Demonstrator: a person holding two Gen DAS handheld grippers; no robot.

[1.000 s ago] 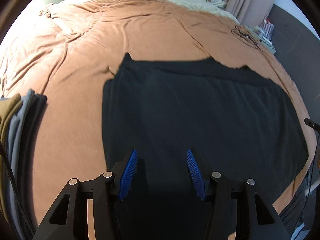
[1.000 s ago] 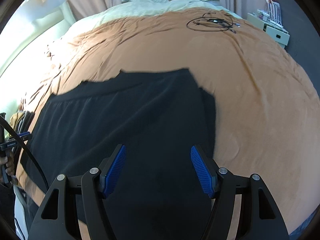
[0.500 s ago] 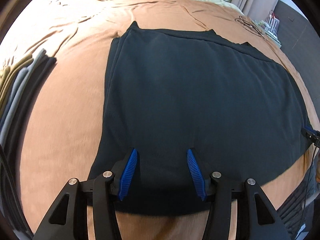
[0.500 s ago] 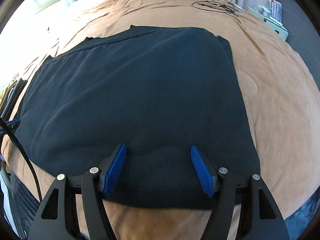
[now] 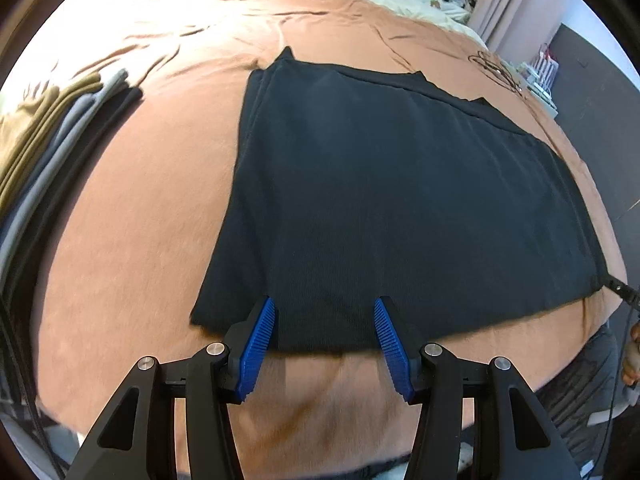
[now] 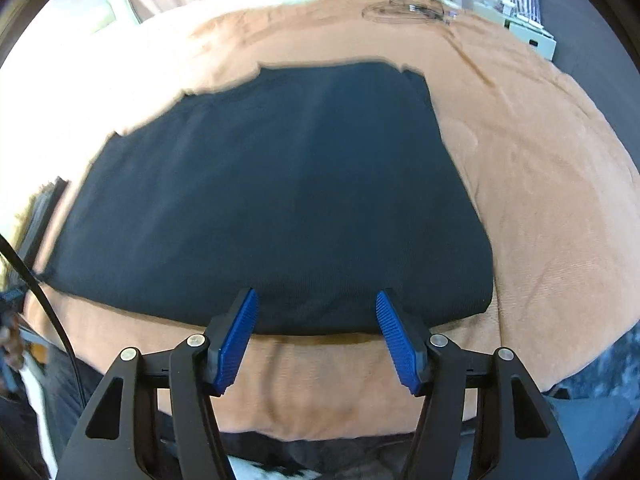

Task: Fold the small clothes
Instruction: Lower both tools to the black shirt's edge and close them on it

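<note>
Two wrist fisheyes, angled steeply down, close over bed edge [image 5: 160, 208], sharing black garment [image 5: 400, 200]

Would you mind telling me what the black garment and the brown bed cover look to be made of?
Black garment: probably a soft matte knit, judging by its fine ribbed texture near the hem. Brown bed cover: seemingly a plush, fleece-like fabric with a fuzzy nap and soft wrinkles.

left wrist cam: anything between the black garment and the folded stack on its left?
Nothing. Only bare tan blanket lies between the black garment and the folded stack, as the left wrist view shows.
</note>
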